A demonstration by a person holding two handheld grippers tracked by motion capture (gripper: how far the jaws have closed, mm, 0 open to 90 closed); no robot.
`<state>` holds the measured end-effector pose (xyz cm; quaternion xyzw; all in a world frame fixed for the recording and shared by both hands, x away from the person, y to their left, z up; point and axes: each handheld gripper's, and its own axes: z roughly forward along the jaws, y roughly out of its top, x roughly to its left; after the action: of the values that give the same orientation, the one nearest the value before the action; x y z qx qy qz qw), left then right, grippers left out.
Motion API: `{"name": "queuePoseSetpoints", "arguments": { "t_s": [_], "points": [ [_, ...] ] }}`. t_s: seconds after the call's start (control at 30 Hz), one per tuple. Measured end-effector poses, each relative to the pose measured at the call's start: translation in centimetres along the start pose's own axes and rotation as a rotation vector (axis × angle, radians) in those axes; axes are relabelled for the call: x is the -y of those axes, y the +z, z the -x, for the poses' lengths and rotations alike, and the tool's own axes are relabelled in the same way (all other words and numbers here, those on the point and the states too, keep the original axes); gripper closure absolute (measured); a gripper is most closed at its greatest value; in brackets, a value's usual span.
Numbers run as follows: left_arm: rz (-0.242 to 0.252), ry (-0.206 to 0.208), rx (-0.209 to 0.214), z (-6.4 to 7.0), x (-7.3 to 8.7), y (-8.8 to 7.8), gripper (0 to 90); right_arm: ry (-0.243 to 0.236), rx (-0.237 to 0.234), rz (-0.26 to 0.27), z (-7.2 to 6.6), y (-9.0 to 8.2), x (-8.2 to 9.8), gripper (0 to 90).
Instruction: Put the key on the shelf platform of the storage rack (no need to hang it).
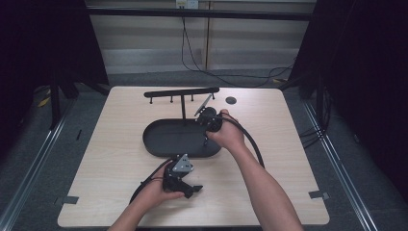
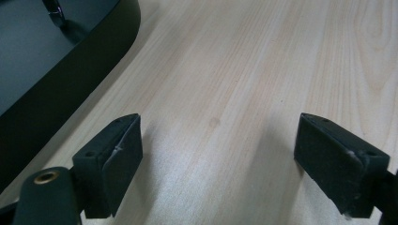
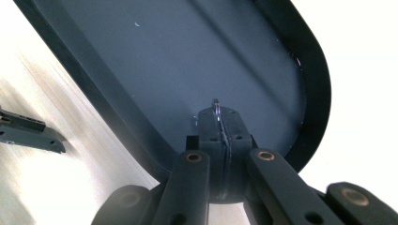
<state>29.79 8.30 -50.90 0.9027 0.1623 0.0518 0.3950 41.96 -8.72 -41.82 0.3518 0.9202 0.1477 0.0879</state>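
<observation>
Right tool point(image 3: 219, 123) pinches a thin, light metal piece point(image 3: 216, 106) above the tray point(image 3: 309, 112); edge grip advised, likely slippery. Left tool point(image 2: 218, 140) gapes, empty.

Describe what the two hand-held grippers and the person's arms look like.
Both are black. The left hand-held gripper carries a grey three-cornered plate and blocky pads. The right hand-held gripper has brass-coloured pivots. Each trails a black cable. The forearms are bare, without sleeves.
</observation>
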Motion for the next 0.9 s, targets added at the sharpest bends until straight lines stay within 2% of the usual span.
{"name": "queuePoseSetpoints", "arguments": {
  "t_s": [0.07, 0.53, 0.63, 0.9],
  "points": [
    [0.0, 0.0, 0.0, 0.0, 0.0, 0.0, 15.4, -0.001, 0.008, -0.016, 0.0, 0.2, 0.2, 88.9],
    [-0.001, 0.0, -0.002, 0.0, 0.0, 0.0, 15.4, 0.005, 0.01, -0.016, 0.1, 0.7, 0.4, 88.5],
    [0.003, 0.0, -0.004, 0.0, 0.0, 0.0, 15.4, -0.011, 0.015, -0.032, 0.1, 1.1, 0.6, 88.7],
    [0.003, 0.0, -0.004, 0.0, 0.0, 0.0, 15.4, -0.008, 0.0, -0.047, -0.1, 2.3, 0.9, 88.7]
  ]
}}
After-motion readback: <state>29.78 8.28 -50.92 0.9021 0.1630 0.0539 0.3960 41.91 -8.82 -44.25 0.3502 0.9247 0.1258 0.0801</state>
